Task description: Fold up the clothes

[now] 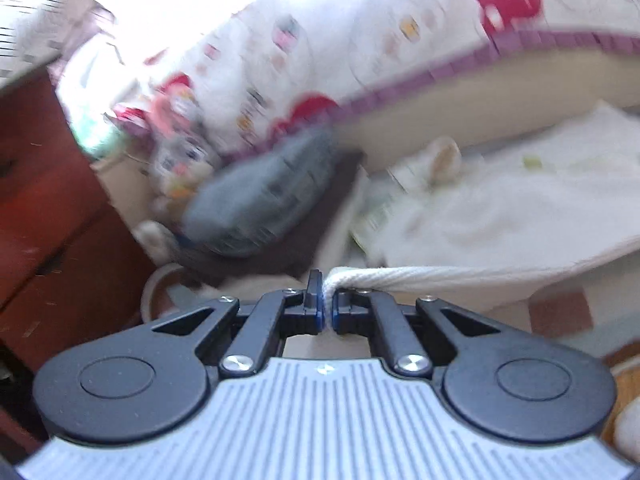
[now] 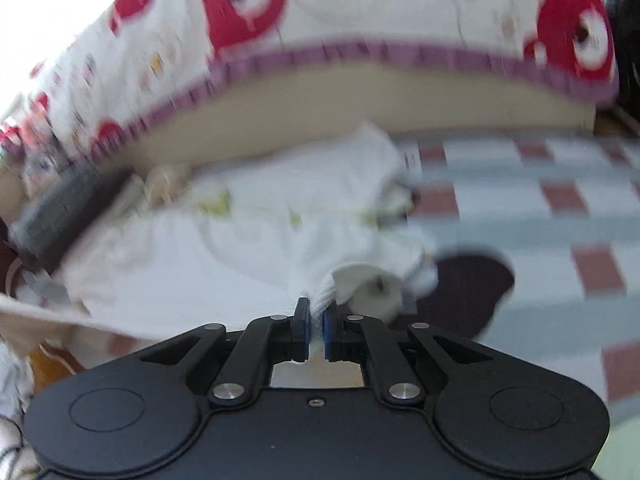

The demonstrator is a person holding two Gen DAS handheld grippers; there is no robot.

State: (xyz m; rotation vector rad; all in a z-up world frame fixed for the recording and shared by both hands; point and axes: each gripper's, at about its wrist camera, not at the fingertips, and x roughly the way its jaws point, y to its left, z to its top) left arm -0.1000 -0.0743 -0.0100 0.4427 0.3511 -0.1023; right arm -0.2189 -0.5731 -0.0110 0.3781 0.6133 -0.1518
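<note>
White garment (image 2: 224, 248), a pale top with faint green print, lies spread on the checked sheet (image 2: 560, 216) in front of the mattress edge (image 2: 360, 100), and you have it pinched at two points. Your left hand-held gripper (image 1: 328, 312) is closed on a ribbed white hem (image 1: 400, 276) that runs off to the right as a taut band. Your right hand-held gripper (image 2: 316, 332) is closed on a bunched corner of the same cloth, at the near right of the garment.

Both views are smeared, so judge the cloth by its tension, not its detail. For a clean fold, keep the two grips level with each other and hold the edge between them just taut; slack there would likely let the middle sag and crease. Carry the edge over the body of the garment toward the far side, low enough that the cloth lays down rather than flops. Watch the grey bundle (image 1: 260, 200) at the far left so the hem does not drag across it. Let go only once both corners rest flat and line up with the edge beneath.
</note>
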